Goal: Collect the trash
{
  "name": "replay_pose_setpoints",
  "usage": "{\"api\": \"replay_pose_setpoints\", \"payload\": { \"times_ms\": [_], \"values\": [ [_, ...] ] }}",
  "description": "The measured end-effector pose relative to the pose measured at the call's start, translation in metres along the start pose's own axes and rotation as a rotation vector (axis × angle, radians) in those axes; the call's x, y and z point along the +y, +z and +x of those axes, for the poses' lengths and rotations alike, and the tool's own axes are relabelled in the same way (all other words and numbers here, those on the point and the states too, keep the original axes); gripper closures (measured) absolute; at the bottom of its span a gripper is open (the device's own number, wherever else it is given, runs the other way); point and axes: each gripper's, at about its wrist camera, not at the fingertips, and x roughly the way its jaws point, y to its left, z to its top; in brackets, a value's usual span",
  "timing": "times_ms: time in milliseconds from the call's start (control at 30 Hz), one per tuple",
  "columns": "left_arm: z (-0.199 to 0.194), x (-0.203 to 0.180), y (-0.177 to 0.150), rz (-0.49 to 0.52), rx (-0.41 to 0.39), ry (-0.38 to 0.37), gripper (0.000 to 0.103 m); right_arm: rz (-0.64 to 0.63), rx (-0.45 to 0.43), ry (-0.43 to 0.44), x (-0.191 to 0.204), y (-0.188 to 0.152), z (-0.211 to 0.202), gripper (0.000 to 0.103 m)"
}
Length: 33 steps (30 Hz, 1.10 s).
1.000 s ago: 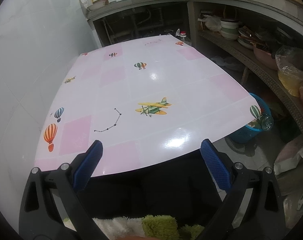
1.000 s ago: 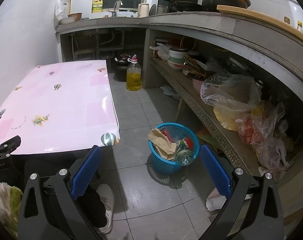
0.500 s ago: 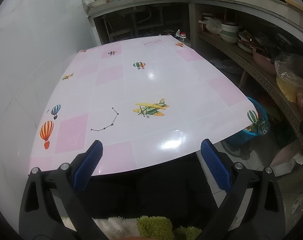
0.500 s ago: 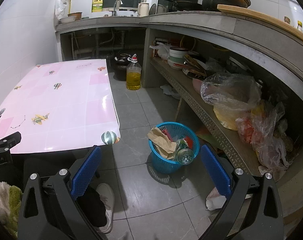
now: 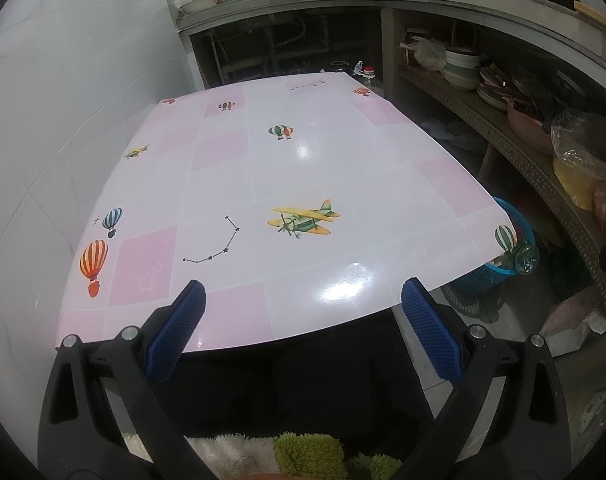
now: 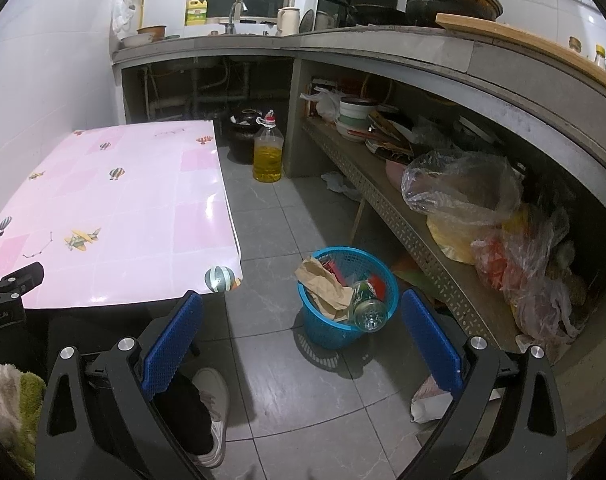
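Right wrist view: blue basket (image 6: 349, 300) already holds paper and a bottle, pink table (image 5: 287, 184) bare, so collection looks done; left gripper (image 5: 303, 306) and right gripper (image 6: 301, 318) both gape wide, empty.

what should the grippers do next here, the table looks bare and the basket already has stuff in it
Probably nothing more than hold both grippers clear: the left gripper and right gripper are open and hold nothing, the pink table shows only its printed pattern, and the brown paper and clear bottle already sit in the blue basket.
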Motion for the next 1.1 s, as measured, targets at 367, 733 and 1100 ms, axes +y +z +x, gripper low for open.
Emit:
{"api": "replay_pose_setpoints", "payload": {
  "times_ms": [367,733,1100],
  "values": [
    [-0.0007,0.0006,0.0011,-0.002,-0.002,0.000,0.009,-0.005,-0.003,0.003,0.0000,0.0035,-0.0011,0.007],
    [-0.0005,0.0007,0.0018,-0.002,-0.002,-0.001,0.009,-0.003,-0.003,0.004,0.0019,0.0044,-0.0022,0.007],
    [-0.0007,0.0014,0.0013,-0.003,-0.002,-0.002,0.009,-0.005,-0.003,0.002,0.0021,0.0044,-0.0020,0.007]
  ]
}}
